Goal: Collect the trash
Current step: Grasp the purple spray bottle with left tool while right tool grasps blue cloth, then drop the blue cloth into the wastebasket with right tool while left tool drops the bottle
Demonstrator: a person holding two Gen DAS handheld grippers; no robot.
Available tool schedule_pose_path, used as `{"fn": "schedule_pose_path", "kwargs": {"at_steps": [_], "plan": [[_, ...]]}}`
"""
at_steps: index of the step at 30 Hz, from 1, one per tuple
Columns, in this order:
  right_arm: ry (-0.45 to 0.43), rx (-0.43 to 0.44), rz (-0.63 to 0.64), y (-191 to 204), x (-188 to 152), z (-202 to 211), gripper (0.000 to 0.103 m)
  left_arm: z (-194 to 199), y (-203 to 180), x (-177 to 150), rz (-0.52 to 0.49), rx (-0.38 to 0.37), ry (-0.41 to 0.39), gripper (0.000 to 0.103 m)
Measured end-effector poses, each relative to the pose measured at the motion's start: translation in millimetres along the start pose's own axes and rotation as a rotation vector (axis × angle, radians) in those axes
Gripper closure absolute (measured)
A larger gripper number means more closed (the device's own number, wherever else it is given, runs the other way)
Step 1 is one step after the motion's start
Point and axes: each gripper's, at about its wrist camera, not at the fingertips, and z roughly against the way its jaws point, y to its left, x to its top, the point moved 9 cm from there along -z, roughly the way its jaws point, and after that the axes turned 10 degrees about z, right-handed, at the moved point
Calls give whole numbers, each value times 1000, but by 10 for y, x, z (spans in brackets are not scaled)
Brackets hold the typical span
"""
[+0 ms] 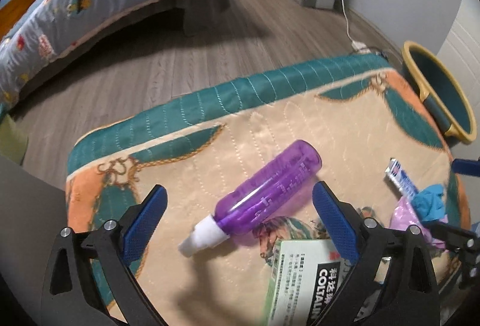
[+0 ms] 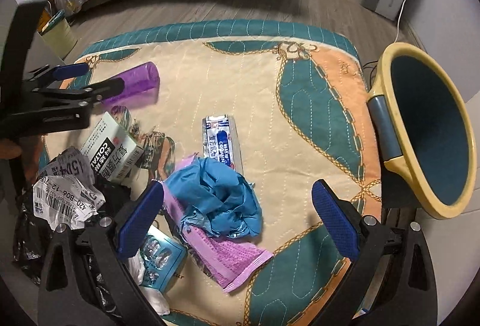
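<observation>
Your left gripper is spread wide around the purple bottle; right gripper is open over the blue glove.

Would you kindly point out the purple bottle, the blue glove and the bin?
purple bottle point(image 1: 270, 191): left wrist view, mid body.
blue glove point(image 2: 222, 200): right wrist view, crumpled middle.
bin point(image 2: 387, 56): right wrist view, yellow rim.

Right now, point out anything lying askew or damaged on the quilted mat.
The purple spray bottle lies tipped on its side between the open left claw fingers. A shipping label is crumpled at the mat's edge, and the blue glove is wadded up.
</observation>
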Motion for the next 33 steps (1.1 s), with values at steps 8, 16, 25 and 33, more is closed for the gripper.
{"fn": "schedule_pose_path", "kwargs": {"at_steps": [8, 16, 25, 33], "plan": [[32, 92, 26, 121, 5, -77, 47, -165, -148, -76, -60, -25, 70, 40], [3, 91, 74, 187, 106, 41, 71, -145, -132, -151, -65, -31, 91, 64], [-90, 93, 58, 52, 297, 435, 72, 118, -147, -17, -58, -51, 1, 68], [-181, 64, -16, -393, 532, 774, 72, 230, -203, 114, -70, -43, -46, 69]]}}
